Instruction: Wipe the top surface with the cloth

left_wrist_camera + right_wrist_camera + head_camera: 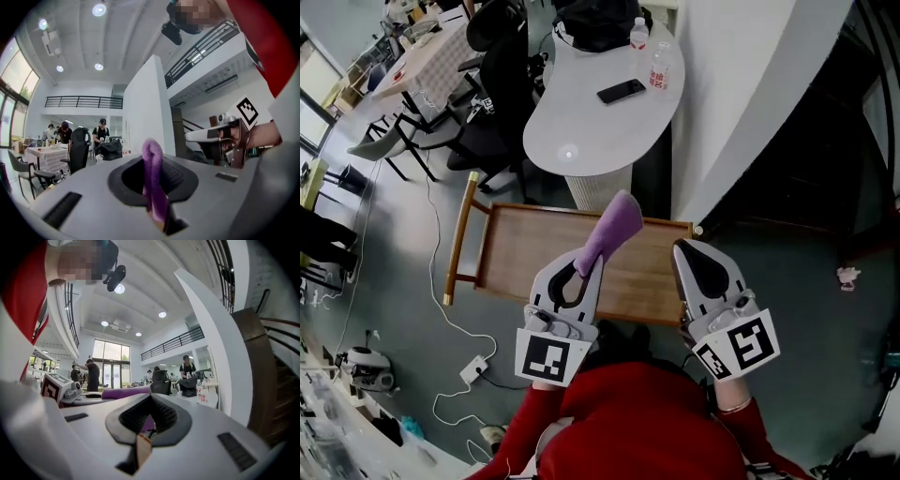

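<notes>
A purple cloth [614,230] sticks out of my left gripper [584,265], which is shut on it. In the left gripper view the cloth [153,173] stands up as a folded roll between the jaws. Both grippers hover above the wooden top [525,253] of a low cart, near its front edge, and are tilted upward so their cameras see the room and ceiling. My right gripper [686,251] is on the right, over the top's right end, shut with nothing between its jaws. The right gripper view shows the cloth [124,392] off to its left.
Behind the cart stands a white rounded table [581,127] with a phone [622,91] and bottles [659,67]. A white wall [741,103] rises at the right. Black chairs [497,103] stand at the back left. A cable and power strip [473,370] lie on the floor at the left.
</notes>
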Demonstrator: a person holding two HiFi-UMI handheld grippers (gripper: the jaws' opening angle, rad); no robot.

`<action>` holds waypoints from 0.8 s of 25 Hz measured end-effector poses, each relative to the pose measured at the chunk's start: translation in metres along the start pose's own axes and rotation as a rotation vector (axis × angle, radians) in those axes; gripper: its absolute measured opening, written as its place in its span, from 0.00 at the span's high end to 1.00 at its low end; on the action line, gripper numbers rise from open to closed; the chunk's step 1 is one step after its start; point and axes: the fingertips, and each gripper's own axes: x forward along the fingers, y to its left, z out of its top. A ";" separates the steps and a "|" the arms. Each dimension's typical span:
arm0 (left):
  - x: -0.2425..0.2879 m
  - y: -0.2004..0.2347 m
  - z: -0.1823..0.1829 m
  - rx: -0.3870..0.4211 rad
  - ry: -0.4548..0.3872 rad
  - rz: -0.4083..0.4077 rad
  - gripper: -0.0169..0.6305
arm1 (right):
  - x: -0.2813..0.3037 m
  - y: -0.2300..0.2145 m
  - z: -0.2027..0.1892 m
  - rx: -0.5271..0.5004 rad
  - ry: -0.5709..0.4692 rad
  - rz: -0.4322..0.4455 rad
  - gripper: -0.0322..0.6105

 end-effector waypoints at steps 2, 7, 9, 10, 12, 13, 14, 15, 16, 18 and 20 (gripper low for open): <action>0.000 -0.013 0.001 0.004 -0.006 -0.009 0.90 | -0.003 0.004 0.002 -0.005 -0.012 0.022 0.94; 0.002 -0.024 0.002 -0.010 -0.015 -0.029 0.90 | -0.007 0.011 0.004 -0.006 -0.036 0.056 0.94; 0.000 -0.023 0.004 -0.019 -0.017 -0.026 0.90 | -0.008 0.013 0.004 0.006 -0.040 0.071 0.94; 0.000 -0.022 0.005 -0.025 -0.019 -0.025 0.90 | -0.008 0.013 0.004 0.014 -0.041 0.076 0.94; -0.001 -0.021 0.007 -0.028 -0.022 -0.023 0.90 | -0.009 0.013 0.002 0.015 -0.037 0.080 0.94; -0.001 -0.020 0.008 -0.027 -0.024 -0.022 0.90 | -0.008 0.012 0.000 0.010 -0.031 0.080 0.94; -0.002 -0.019 0.009 -0.028 -0.025 -0.020 0.90 | -0.007 0.012 -0.002 0.005 -0.023 0.078 0.94; -0.003 -0.018 0.008 -0.030 -0.025 -0.017 0.90 | -0.007 0.012 -0.006 0.002 -0.014 0.076 0.94; -0.004 -0.017 0.008 -0.036 -0.023 -0.013 0.90 | -0.007 0.013 -0.010 -0.001 -0.004 0.075 0.94; -0.006 -0.016 0.006 -0.059 -0.019 -0.008 0.90 | -0.007 0.015 -0.016 -0.020 0.017 0.075 0.94; -0.007 -0.014 0.005 -0.061 -0.010 -0.012 0.90 | -0.008 0.019 -0.020 -0.053 0.036 0.075 0.94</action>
